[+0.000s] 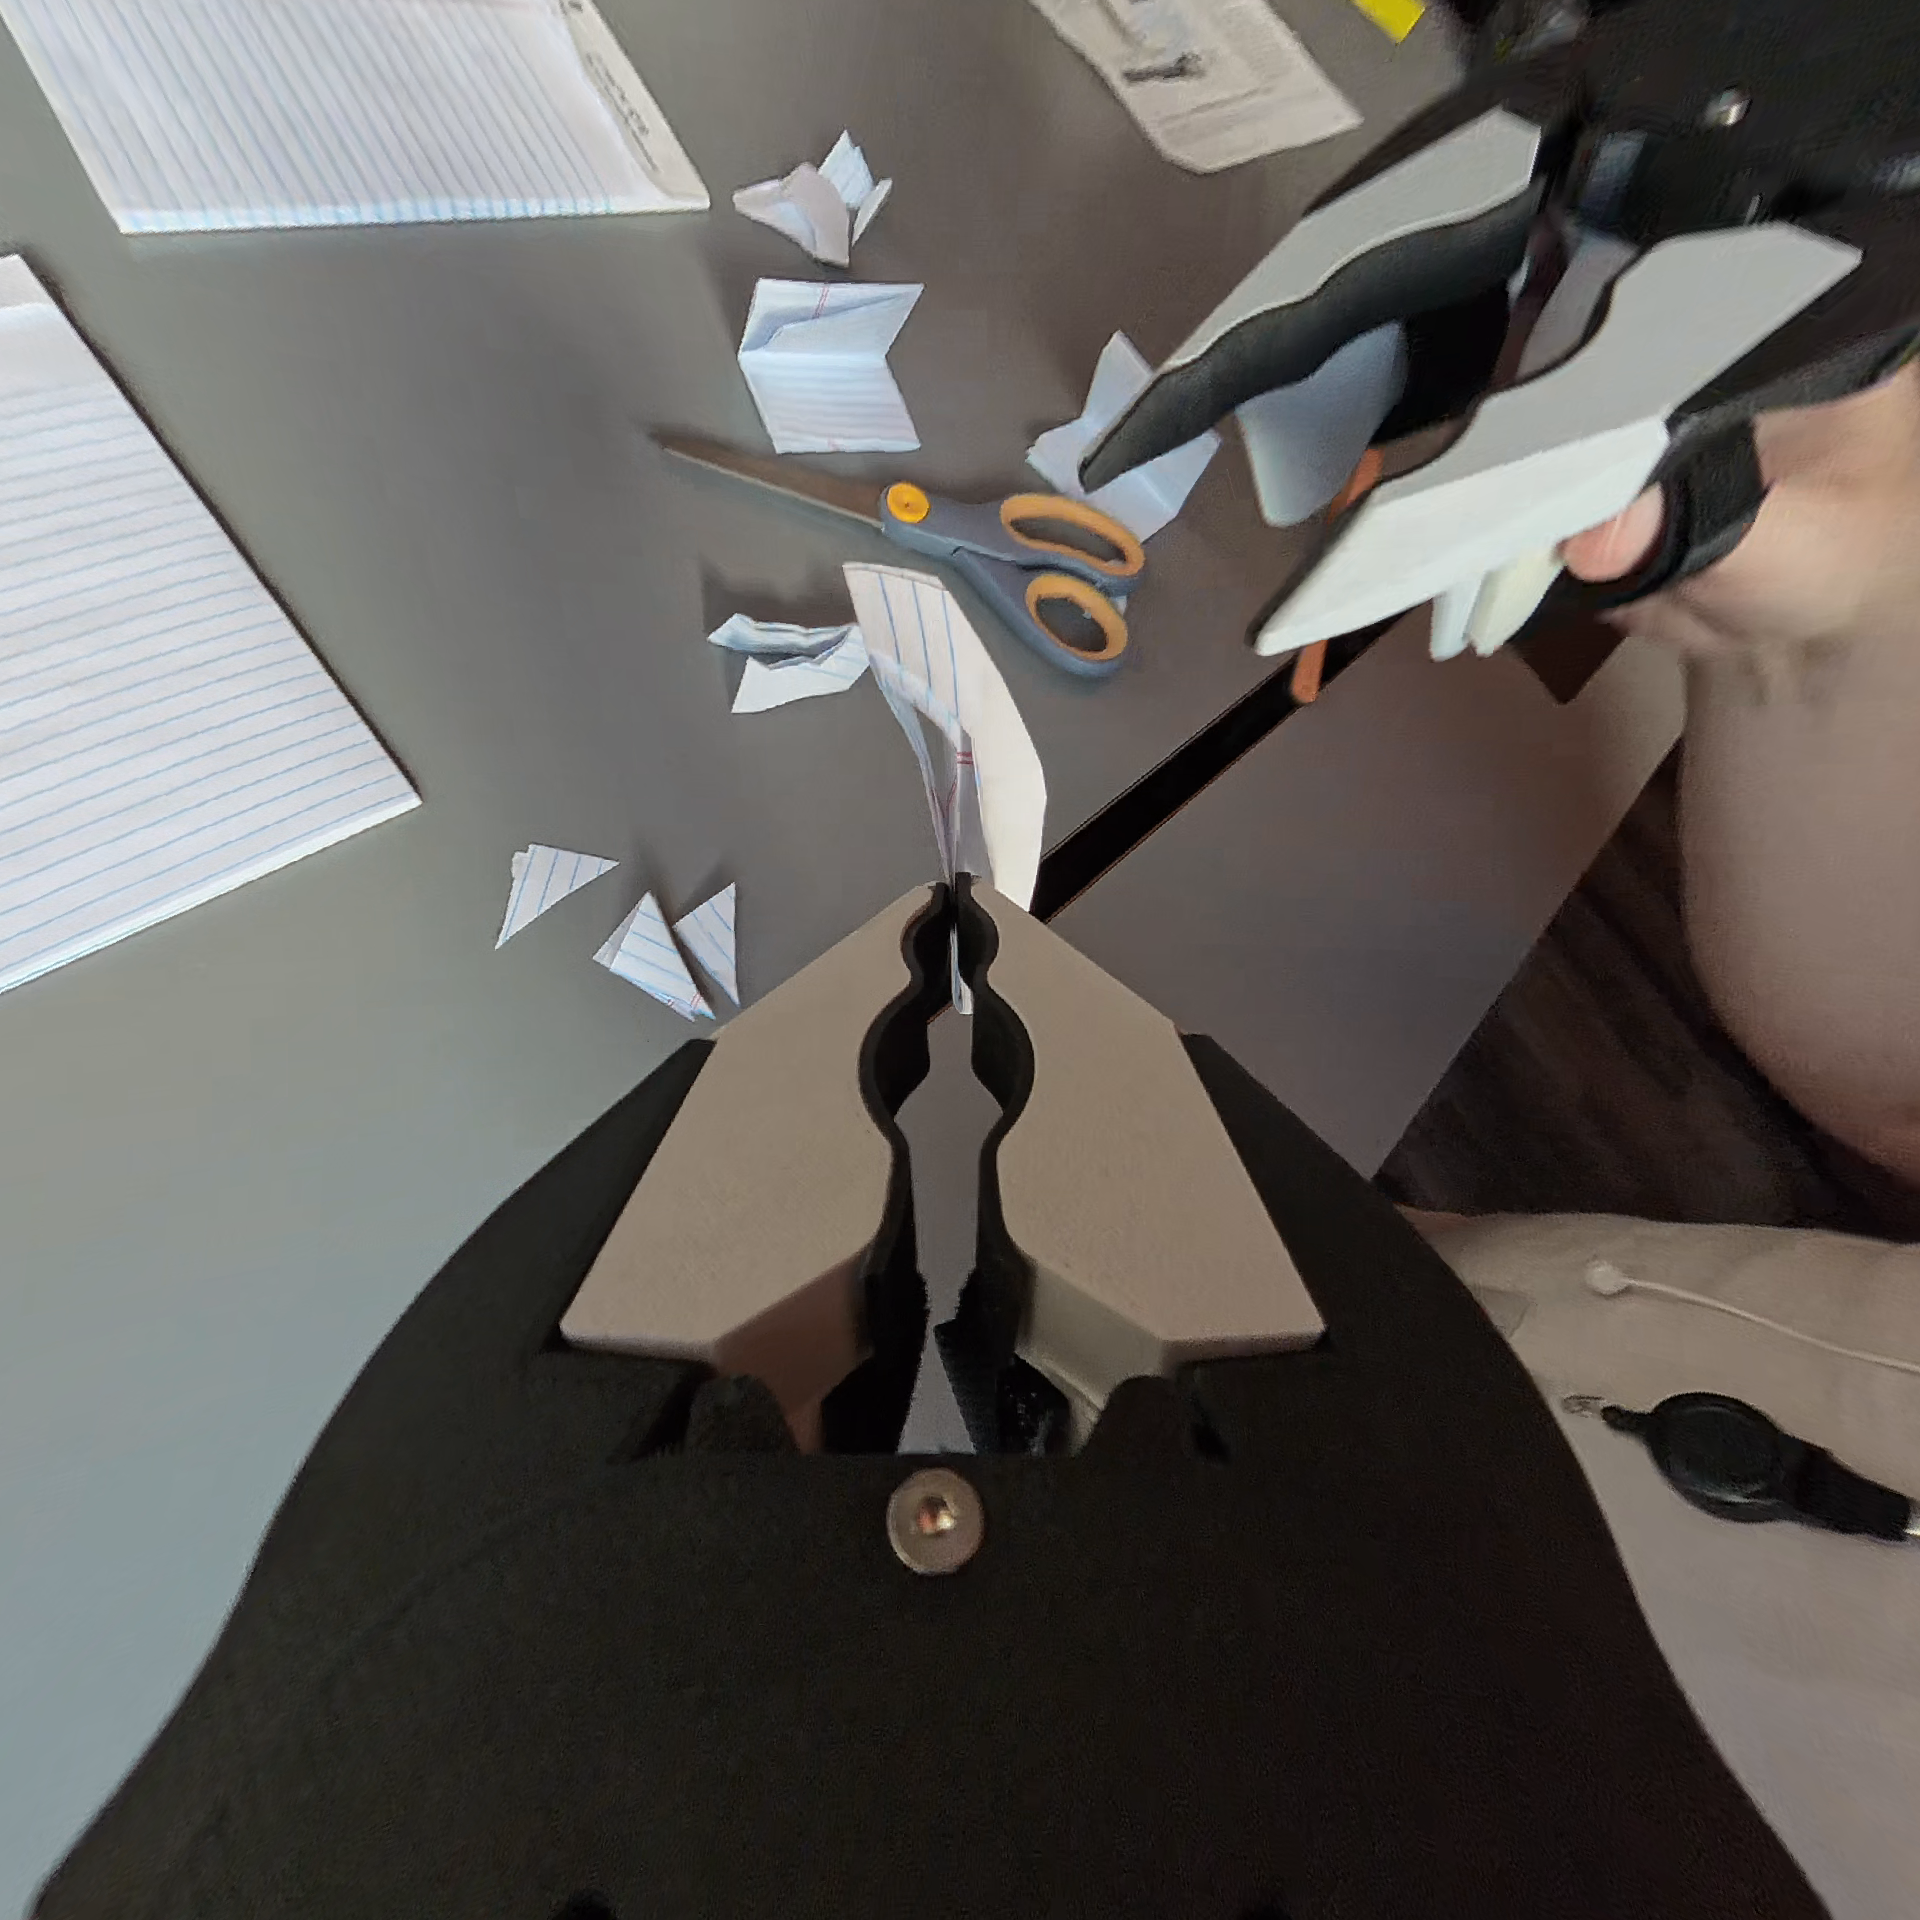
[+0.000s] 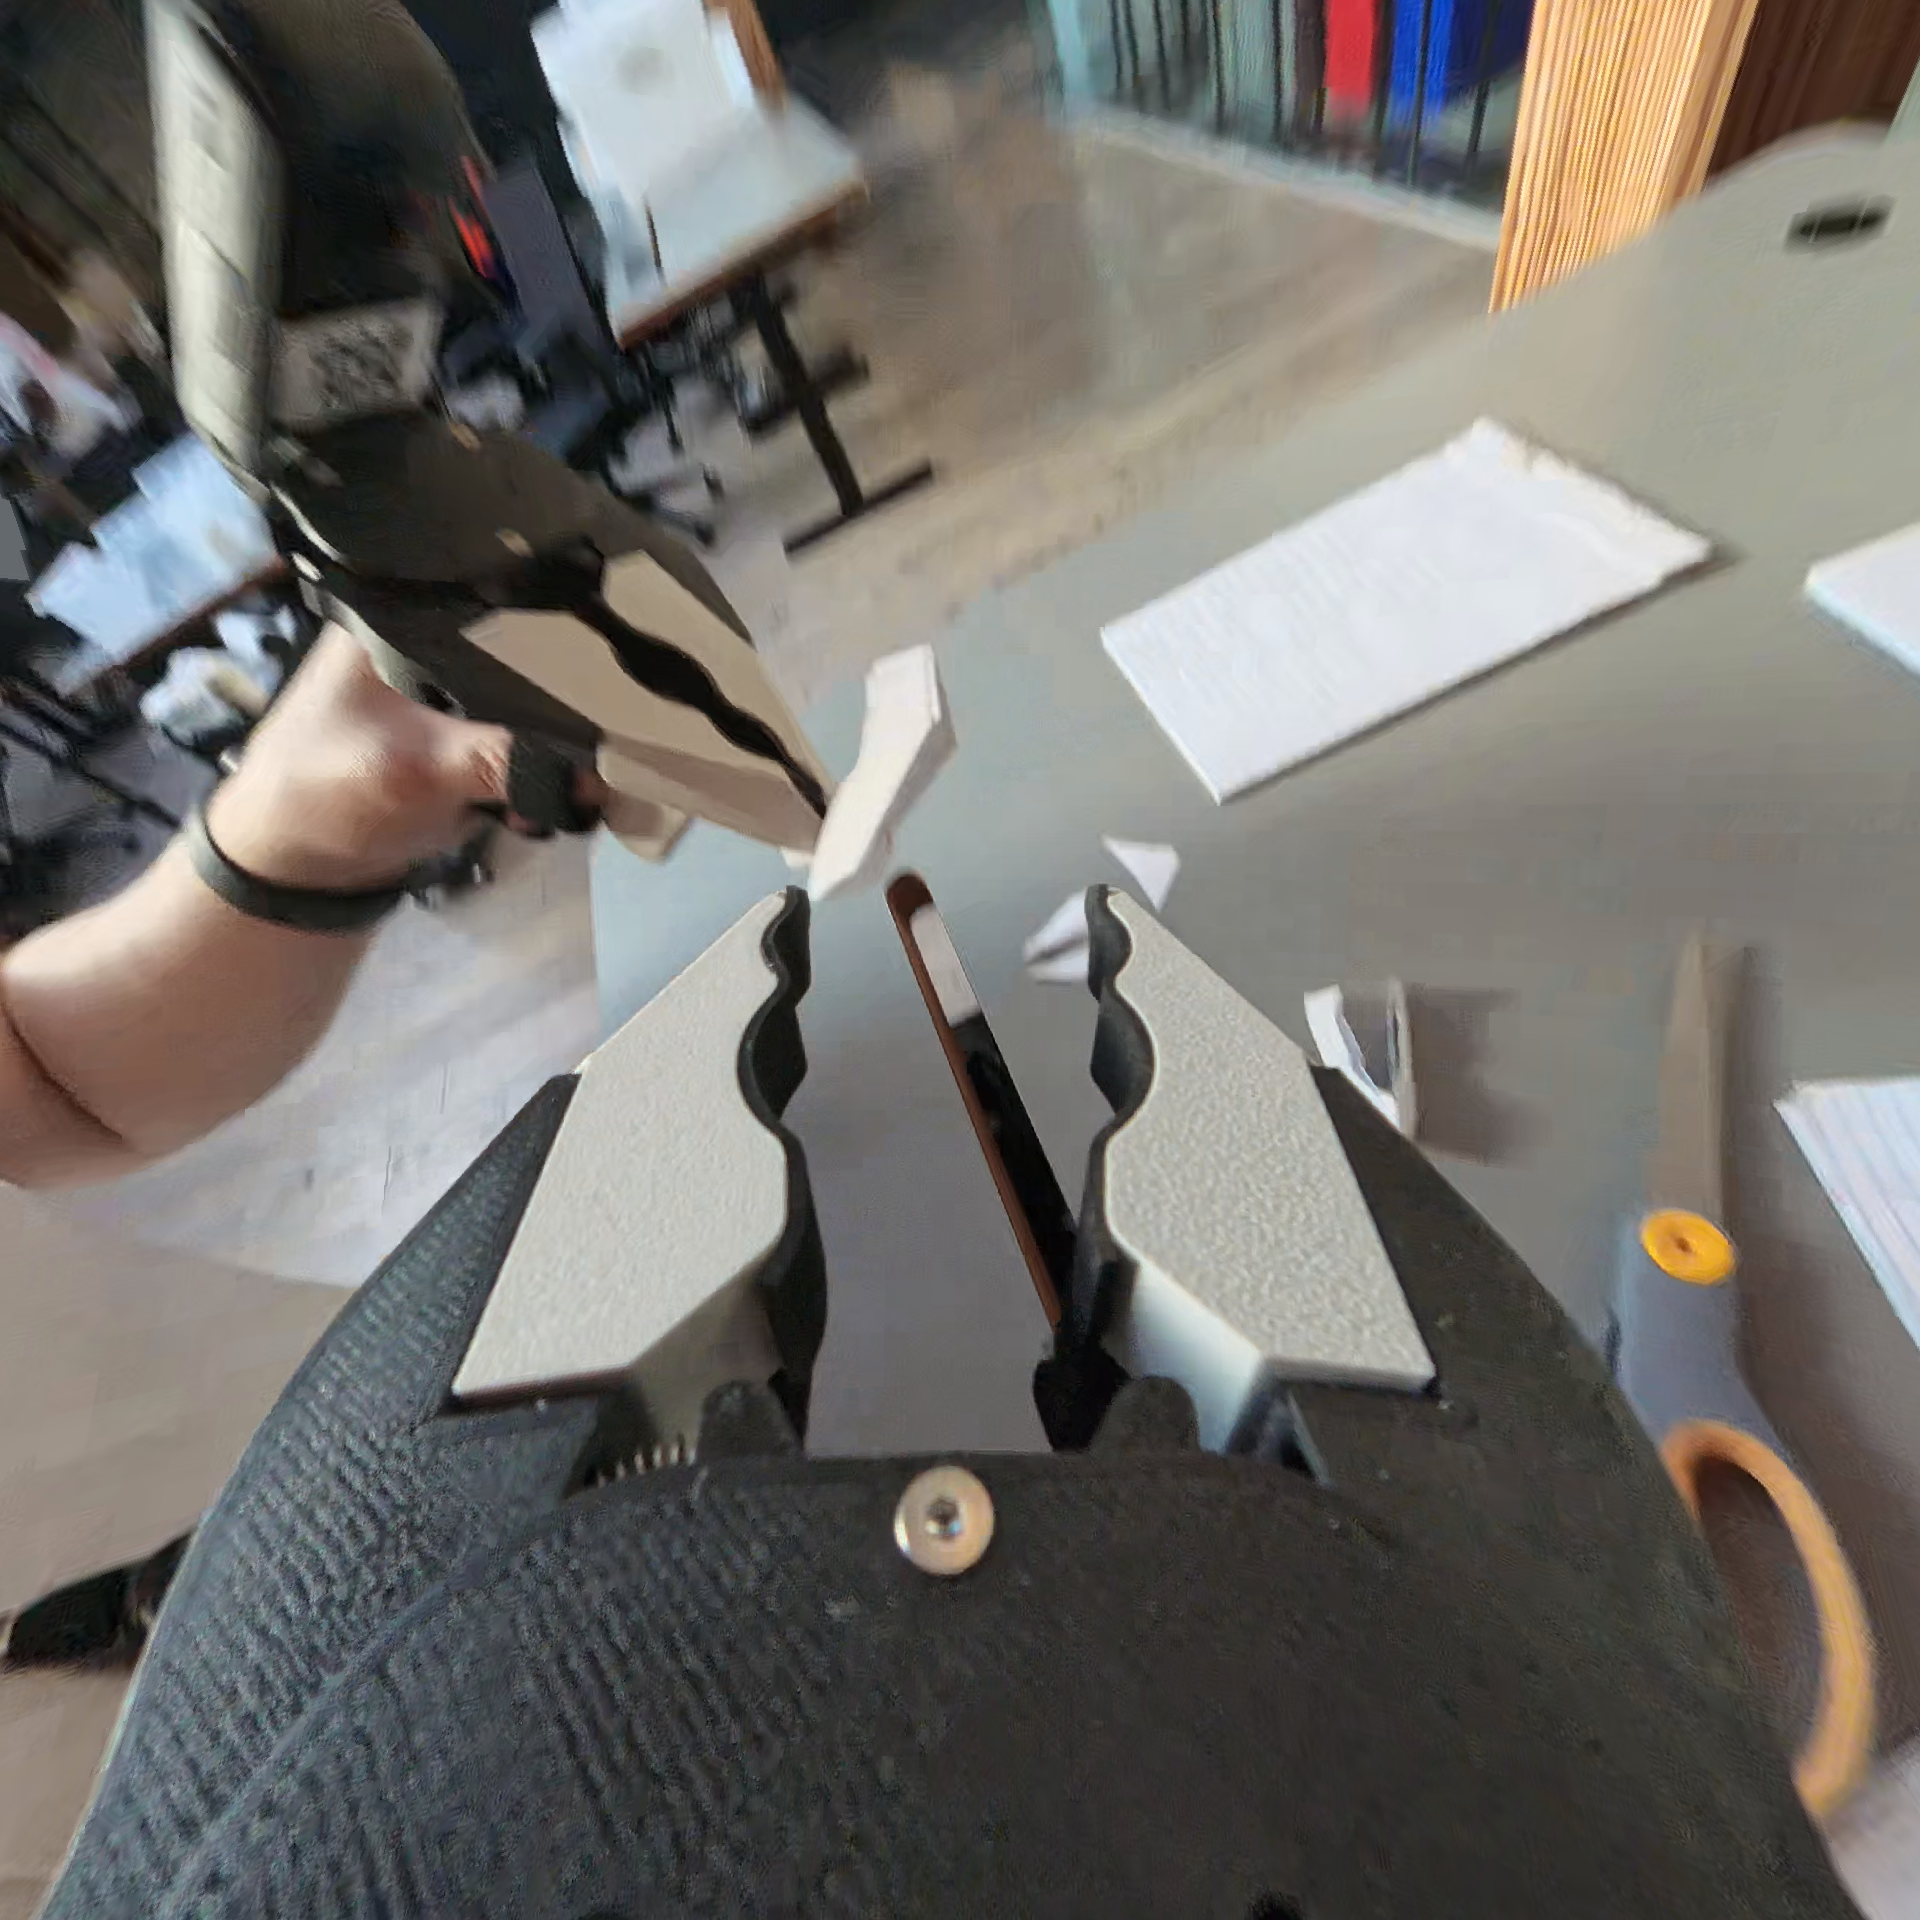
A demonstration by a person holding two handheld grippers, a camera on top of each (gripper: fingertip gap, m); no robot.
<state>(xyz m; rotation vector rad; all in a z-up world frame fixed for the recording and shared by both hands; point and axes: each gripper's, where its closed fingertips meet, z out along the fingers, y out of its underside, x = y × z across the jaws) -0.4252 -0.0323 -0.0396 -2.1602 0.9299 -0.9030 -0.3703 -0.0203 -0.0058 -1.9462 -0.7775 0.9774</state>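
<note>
Folded white lined paper strip (image 1: 961, 717): pinched by closed left tongs (image 1: 954, 891) only at its tip, may slip; right tongs (image 2: 945, 914) gape empty above grey surface (image 1: 416, 520).

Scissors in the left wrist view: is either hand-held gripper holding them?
No. The scissors lie flat on the grey table; the left hand-held gripper pinches a folded paper strip instead.

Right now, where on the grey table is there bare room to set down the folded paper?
Bare grey tabletop lies below the lined paper pad, left of the small triangular paper scraps. It is crowded around the grey-and-orange scissors and folded lined sheet.
</note>
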